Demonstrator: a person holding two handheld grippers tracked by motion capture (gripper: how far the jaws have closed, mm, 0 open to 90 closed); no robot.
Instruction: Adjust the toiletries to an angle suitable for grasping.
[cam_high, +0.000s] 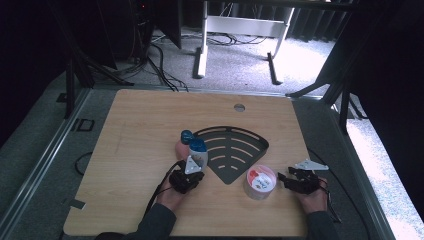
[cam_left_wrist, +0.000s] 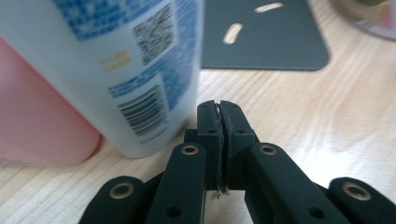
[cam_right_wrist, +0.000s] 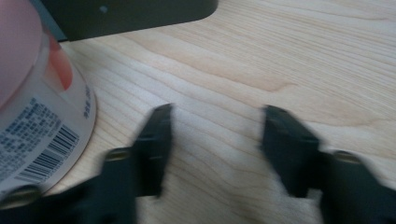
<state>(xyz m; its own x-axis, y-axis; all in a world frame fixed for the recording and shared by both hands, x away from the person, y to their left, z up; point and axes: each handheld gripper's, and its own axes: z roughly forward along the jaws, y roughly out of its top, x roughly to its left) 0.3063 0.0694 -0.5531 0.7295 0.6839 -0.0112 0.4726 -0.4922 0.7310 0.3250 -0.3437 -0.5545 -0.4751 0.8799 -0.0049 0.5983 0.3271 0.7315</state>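
Note:
A white bottle with a blue cap and blue label stands at the table's middle, and a pink bottle is close on its left. My left gripper sits just in front of them, shut with nothing between its pads. In the left gripper view the closed gripper is low beside the white bottle, clear of it, with the pink bottle behind. A round tub with a red and white lid stands to the right. My right gripper points at it, open and empty, the tub to its left.
A dark fan-shaped slotted mat lies flat on the wooden table between the bottles and the tub, also seen as the mat and the mat. A small round hole sits near the table's far edge.

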